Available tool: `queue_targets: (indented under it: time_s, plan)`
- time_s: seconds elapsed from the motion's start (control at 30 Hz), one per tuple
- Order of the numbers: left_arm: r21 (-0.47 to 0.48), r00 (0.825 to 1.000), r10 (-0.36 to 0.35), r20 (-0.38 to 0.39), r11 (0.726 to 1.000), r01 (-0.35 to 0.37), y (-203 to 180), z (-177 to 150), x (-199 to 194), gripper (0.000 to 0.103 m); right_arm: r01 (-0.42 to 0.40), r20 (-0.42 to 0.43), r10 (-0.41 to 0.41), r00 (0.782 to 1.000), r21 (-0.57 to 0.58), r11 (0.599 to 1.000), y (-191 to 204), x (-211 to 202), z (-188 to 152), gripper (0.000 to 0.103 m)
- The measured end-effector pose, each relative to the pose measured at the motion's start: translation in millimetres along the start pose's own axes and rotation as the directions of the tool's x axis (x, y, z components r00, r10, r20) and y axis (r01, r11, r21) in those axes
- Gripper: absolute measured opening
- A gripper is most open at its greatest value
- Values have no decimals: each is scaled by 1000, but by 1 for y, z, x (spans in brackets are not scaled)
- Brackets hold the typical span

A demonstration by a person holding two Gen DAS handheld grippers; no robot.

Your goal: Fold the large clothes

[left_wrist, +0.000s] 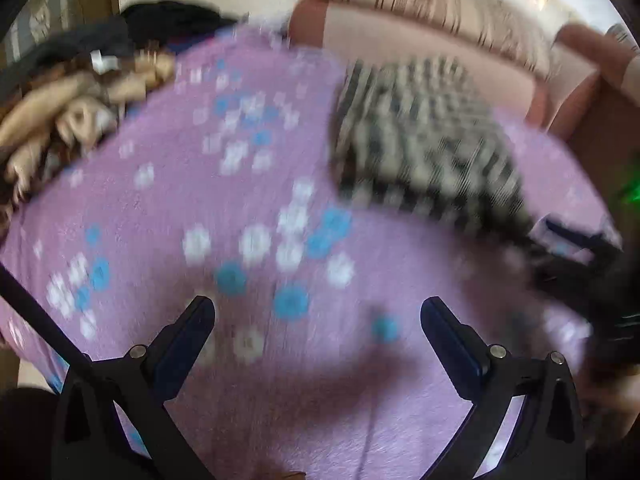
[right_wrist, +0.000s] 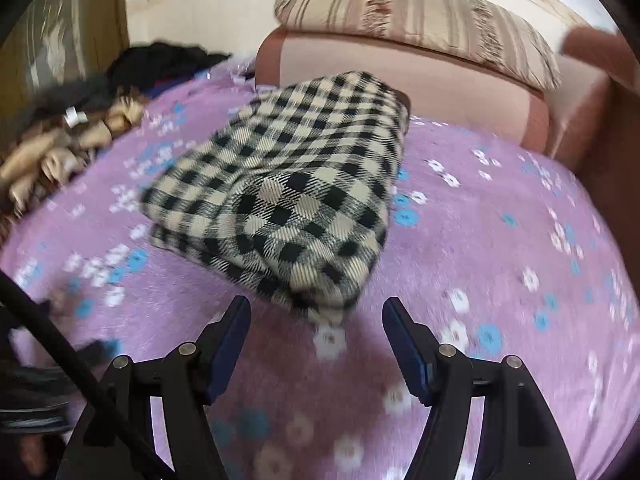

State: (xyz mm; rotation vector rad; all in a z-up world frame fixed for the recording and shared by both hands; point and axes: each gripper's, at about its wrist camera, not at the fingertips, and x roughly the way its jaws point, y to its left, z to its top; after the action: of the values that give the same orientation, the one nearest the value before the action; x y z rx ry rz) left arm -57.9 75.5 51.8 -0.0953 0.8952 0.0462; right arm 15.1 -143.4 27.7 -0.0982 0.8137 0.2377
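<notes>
Right now both of my grippers hang over the purple flowered blanket [right_wrist: 500, 240] that covers the bed, each tilted downward. My right gripper [right_wrist: 316, 316] has its jaws spread wide with nothing between them; only blanket shows in the gap. Just beyond its fingertips lies the black-and-cream checked garment [right_wrist: 280, 192], folded into a thick bundle resting flat on the blanket, its near corner almost at the line between my fingers but not touching them.

My left gripper [left_wrist: 318, 312] is also wide open and empty, its blue-padded fingers [left_wrist: 448, 332] above bare blanket. From that view, which is blurred, the checked garment [left_wrist: 420, 148] sits farther off, up and to the right, well apart from the left jaws.

Along the far left edge of the bed a heap of tan and dark clothes [right_wrist: 68, 140] is piled. Behind the bed stands a pink sofa [right_wrist: 400, 72] with a striped cushion [right_wrist: 420, 24] on top.
</notes>
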Motion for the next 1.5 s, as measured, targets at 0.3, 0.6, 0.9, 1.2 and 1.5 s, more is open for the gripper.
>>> queue_targets:
  time_s: [0.3, 0.6, 0.9, 1.2, 1.5]
  plan:
    - [121, 996, 47, 77, 991, -56, -46, 99, 39, 103, -7, -37, 20, 999, 330, 944, -60, 17, -8, 39]
    - [101, 991, 111, -69, 989, -104, -31, 96, 103, 103, -108, -31, 123, 992, 311, 944, -61, 4, -10, 48]
    - [84, 999, 47, 9, 995, -48, -4, 82, 48, 103, -132, 88, 113, 990, 258, 957, -60, -35, 32, 52]
    - [-49, 998, 21, 55, 999, -18, 46, 95, 41, 103, -96, -21, 100, 995, 138, 986, 10, 48, 135, 75]
    - [-204, 996, -61, 68, 976, 74, 93, 101, 31, 103, 140, -181, -130, 975, 46, 989, 47, 119, 147, 19]
